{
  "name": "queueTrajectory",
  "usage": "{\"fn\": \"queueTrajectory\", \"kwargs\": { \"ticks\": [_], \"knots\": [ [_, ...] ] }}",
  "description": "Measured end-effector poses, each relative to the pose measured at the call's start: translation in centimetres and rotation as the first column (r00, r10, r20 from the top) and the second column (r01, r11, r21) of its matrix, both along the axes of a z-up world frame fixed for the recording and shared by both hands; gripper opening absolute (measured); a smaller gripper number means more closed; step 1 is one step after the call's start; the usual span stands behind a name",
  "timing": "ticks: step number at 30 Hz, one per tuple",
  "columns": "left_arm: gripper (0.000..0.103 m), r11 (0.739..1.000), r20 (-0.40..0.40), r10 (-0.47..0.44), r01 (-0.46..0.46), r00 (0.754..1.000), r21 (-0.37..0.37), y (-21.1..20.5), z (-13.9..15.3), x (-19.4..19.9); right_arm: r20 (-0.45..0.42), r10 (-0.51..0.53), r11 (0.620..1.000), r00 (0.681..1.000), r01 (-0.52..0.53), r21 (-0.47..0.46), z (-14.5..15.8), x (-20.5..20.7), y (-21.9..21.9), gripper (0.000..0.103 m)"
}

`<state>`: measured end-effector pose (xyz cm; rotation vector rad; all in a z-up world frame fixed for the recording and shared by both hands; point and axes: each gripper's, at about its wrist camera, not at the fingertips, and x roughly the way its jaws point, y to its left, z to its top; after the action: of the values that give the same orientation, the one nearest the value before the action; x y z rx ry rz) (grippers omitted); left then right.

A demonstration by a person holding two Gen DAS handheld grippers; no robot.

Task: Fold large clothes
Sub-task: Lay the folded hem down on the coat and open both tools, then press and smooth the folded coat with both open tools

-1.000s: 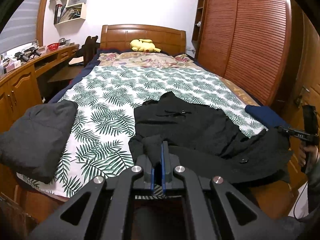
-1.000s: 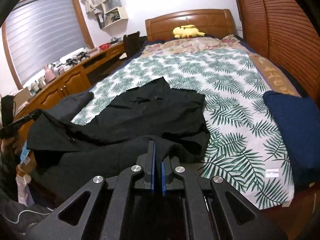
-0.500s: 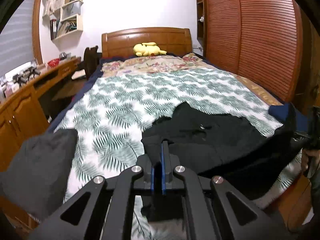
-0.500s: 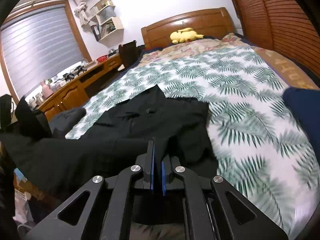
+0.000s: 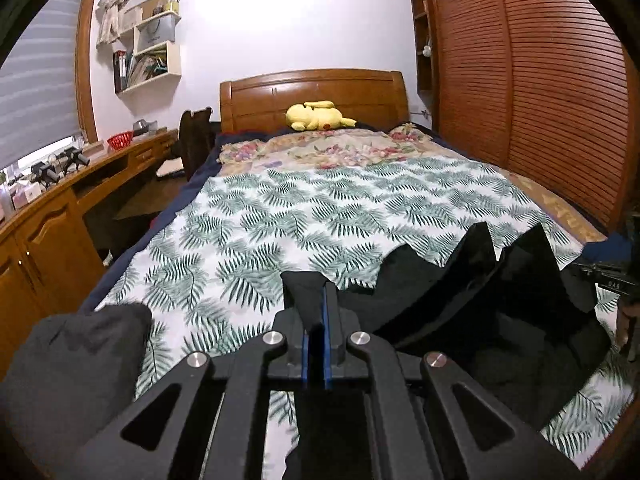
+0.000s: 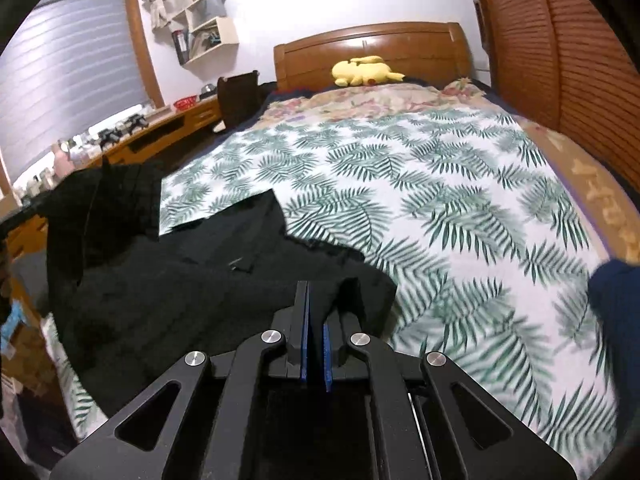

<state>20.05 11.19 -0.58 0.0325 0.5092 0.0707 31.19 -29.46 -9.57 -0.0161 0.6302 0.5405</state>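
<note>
Gripping black garment (image 5: 472, 292) | left hand-held gripper (image 5: 316, 312) clamped on its edge

Both cameras sit low at the foot of the bed (image 5: 304, 216), each looking forward along its gripper and a little downward toward the headboard (image 5: 312, 96). The left view looks from the desk (image 5: 92, 176) side, the right view from the wardrobe (image 6: 560, 52) side. Both share the yellow plush toy (image 6: 366, 70).
</note>
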Motion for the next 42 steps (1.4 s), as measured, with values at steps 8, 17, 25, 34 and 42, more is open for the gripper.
{"fn": "queueTrajectory", "kwargs": {
  "ticks": [8, 17, 25, 34, 42],
  "knots": [
    [0.002, 0.999, 0.015, 0.027, -0.027, 1.000, 0.022, -0.1, 0.1, 5.6, 0.072, -0.026, 0.999, 0.997, 0.028, -0.033, 1.3, 4.6, 1.4, 0.002],
    [0.004, 1.000, -0.001, -0.008, 0.008, 1.000, 0.005, 0.0, -1.4, 10.6, 0.089, -0.070, 0.995, 0.994, 0.075, -0.061, 0.6, 11.8, 3.8, 0.002],
    [0.010, 0.999, -0.034, -0.034, 0.034, 0.999, 0.006, -0.7, -2.9, 11.3, 0.098, -0.049, 0.994, 0.994, 0.058, -0.094, -2.5, 13.8, 5.8, 0.006],
    [0.028, 0.999, -0.051, -0.012, 0.014, 0.999, 0.037, -2.9, -1.6, 10.5, -0.005, 0.004, 0.999, 1.000, -0.004, 0.049, -3.9, 13.6, 2.9, 0.062],
    [0.031, 0.996, -0.102, -0.084, 0.082, 0.991, -0.027, -8.5, -4.5, 9.7, 0.061, -0.058, 0.998, 0.996, 0.057, 0.021, -3.2, 13.3, -0.3, 0.075]
  ]
}}
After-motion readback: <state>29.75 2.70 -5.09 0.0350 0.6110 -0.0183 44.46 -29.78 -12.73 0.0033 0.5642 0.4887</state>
